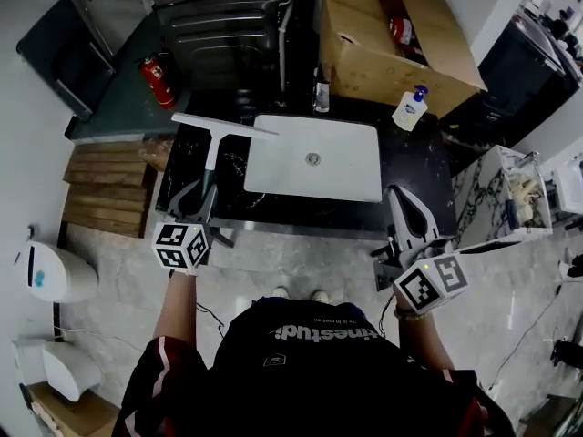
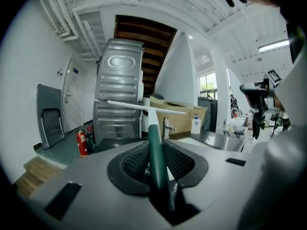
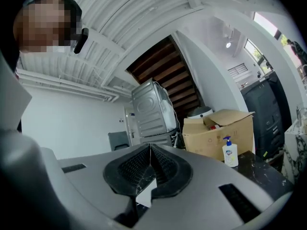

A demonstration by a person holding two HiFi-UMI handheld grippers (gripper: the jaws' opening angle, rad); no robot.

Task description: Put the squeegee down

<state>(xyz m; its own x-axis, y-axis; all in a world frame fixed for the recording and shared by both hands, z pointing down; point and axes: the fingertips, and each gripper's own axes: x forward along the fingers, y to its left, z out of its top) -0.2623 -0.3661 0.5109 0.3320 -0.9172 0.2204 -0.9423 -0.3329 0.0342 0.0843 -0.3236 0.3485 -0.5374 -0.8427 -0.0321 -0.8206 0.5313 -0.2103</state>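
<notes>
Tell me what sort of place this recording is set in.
Probably a washing-up corner in a workshop or lab: a white sink set in a dark counter, a soap bottle beside an open cardboard box, a fire extinguisher on the floor.

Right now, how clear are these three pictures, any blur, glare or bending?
Head view: sharp and evenly lit, edges bowed, the white sink brightest. Left gripper view: fisheye with black corners, the squeegee soft up close. Right gripper view: same fisheye, soap bottle crisp, window bright at upper right, a mosaic patch upper left.
</notes>
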